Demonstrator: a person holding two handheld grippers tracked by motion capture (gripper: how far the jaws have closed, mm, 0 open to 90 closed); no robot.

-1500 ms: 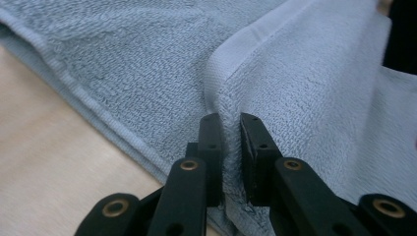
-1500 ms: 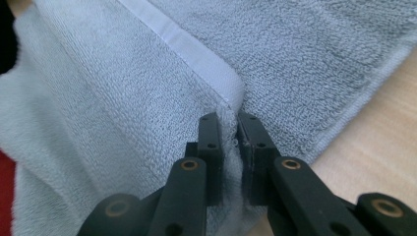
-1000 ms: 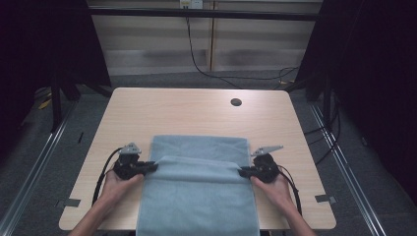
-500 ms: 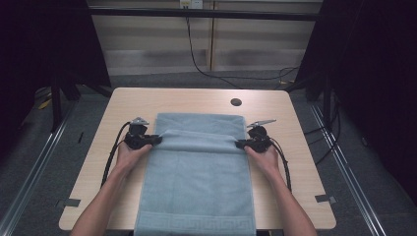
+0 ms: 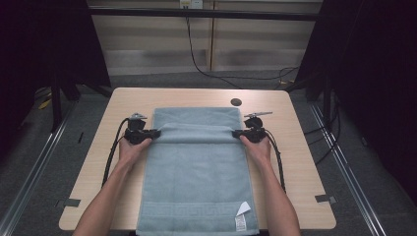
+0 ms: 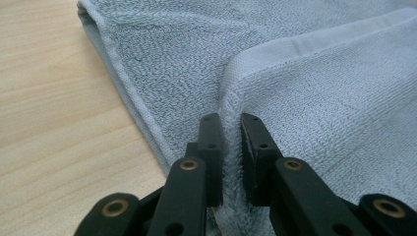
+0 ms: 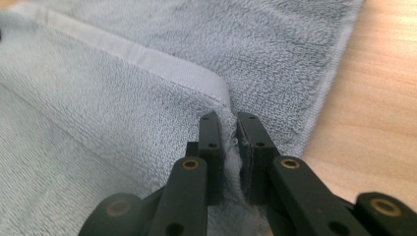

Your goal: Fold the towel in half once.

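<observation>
High view: a pale blue towel [image 5: 196, 172] lies lengthwise down the middle of the wooden worktop [image 5: 300, 162], its near end at the worktop's near edge, where a white label [image 5: 241, 216] sits at the towel's right corner beside a woven border band. The towel's far part is doubled over on itself, and a raised fold runs across it from side to side. The left gripper [image 5: 147, 133] clamps the left end of that fold, and the right gripper [image 5: 239, 133] clamps the right end; each is held by a hand, forearms coming in along the towel's two long edges. A black cable [image 5: 112, 152] loops from the left gripper over the bare worktop left of the towel, and another trails right of the towel. A small dark round disc [image 5: 236, 102] lies on the worktop just beyond the towel's far right corner, clear of both grippers.

Left gripper view: the left gripper [image 6: 231, 128] has its jaws narrowed onto the hemmed edge of the towel [image 6: 319, 98], terry pinched between them. A lower layer of towel lies beyond, bare worktop [image 6: 54, 123] beside it.

Right gripper view: the right gripper [image 7: 228, 129] is likewise pinched narrow on the towel [image 7: 98, 123] edge, just under a flat hem band [image 7: 147, 61]. Worktop [image 7: 373, 113] shows past the towel's edge.
</observation>
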